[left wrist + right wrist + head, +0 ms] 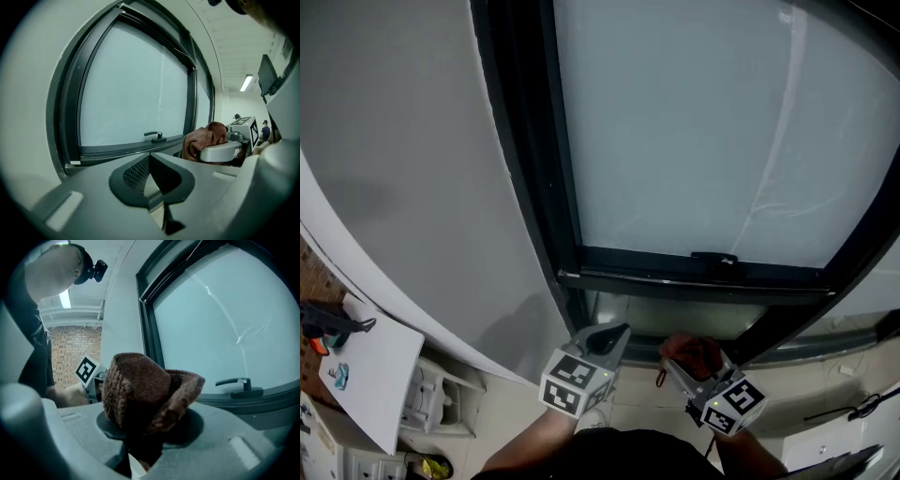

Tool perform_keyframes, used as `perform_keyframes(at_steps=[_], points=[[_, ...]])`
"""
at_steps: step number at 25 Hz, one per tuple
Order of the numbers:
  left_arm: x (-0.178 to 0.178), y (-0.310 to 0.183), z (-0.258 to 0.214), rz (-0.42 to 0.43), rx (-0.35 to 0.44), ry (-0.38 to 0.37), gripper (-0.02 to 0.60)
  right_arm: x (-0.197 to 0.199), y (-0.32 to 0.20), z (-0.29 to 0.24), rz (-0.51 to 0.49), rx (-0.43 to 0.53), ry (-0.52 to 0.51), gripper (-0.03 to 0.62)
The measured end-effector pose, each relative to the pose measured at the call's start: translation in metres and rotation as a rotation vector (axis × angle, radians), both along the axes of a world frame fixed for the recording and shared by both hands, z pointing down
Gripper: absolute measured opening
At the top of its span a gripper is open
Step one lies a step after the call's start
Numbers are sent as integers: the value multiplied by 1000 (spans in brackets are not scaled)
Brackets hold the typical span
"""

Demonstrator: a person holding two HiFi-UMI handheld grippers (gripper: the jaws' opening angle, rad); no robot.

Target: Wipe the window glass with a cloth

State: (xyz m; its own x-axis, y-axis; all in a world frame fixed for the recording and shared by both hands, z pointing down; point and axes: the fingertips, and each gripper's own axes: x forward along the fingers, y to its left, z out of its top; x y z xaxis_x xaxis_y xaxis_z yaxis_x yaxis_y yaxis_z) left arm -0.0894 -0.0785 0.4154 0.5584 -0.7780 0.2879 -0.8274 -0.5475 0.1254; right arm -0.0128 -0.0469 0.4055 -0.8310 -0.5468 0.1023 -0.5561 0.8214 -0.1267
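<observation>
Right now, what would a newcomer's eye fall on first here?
The big pale frosted window glass in its dark frame fills the upper head view. Below it, the right hand-held gripper is shut on a crumpled brown knitted cloth; the left hand-held gripper beside it is shut and empty.

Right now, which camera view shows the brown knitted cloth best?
The right gripper view: the brown knitted cloth fills its centre, bunched and clamped in the right gripper. The left gripper view shows it smaller, from the side, at the right. The head view shows only a small dark-red lump below the window.
</observation>
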Motion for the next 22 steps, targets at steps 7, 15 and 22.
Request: perform_keyframes(at_steps=[7,15,22], points=[[-26,-34,4,126,-16,19,17,-58,-43,-11,70,28,-9,135],[-35,-59,3,138,11,47,17,-75,-72,-15,68,48,-1,135],[-44,-80,8,60,-7,48,17,-104,-103,-60,-58,171,7,135]])
